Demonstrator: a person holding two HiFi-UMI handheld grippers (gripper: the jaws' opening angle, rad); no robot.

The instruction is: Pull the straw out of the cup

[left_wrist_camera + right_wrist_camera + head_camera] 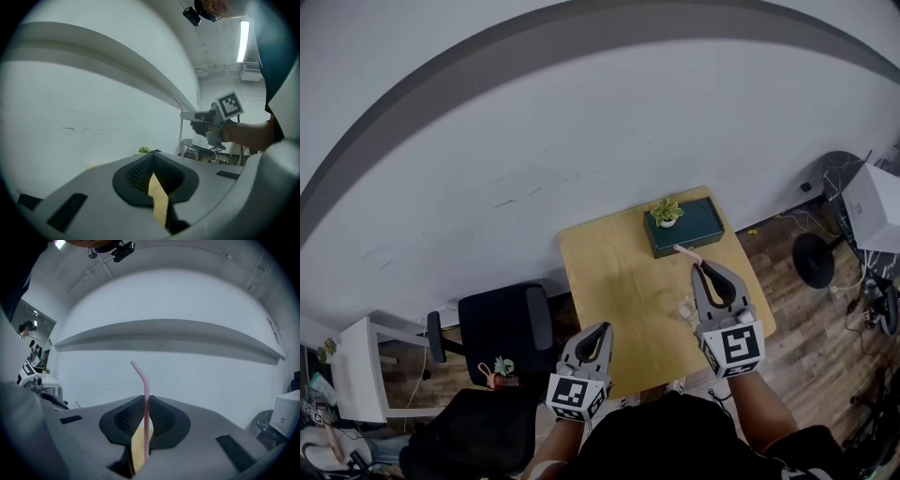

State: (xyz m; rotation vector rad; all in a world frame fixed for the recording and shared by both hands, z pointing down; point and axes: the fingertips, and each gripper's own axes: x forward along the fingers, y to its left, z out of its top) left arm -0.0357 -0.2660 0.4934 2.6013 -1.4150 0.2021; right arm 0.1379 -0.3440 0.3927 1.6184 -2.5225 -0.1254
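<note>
In the right gripper view, a pink bendy straw (146,399) stands upright between the pads of my right gripper (145,398), which is shut on it. Its bent tip rises above the jaws. From the head view, the right gripper (703,266) is raised over the wooden table (619,281), with the straw's tip (685,251) poking out beyond the fingers. A clear cup (684,307) sits on the table just left of that gripper. My left gripper (602,328) hovers at the table's near edge, shut and holding nothing (152,161). It looks across at the right gripper (187,116) and the straw (180,129).
A dark green box (689,232) with a small potted plant (666,213) on it stands at the table's far side. A black chair (502,323) is left of the table. A white desk (356,375) is farther left. Cables and a round black stand (814,258) lie at the right.
</note>
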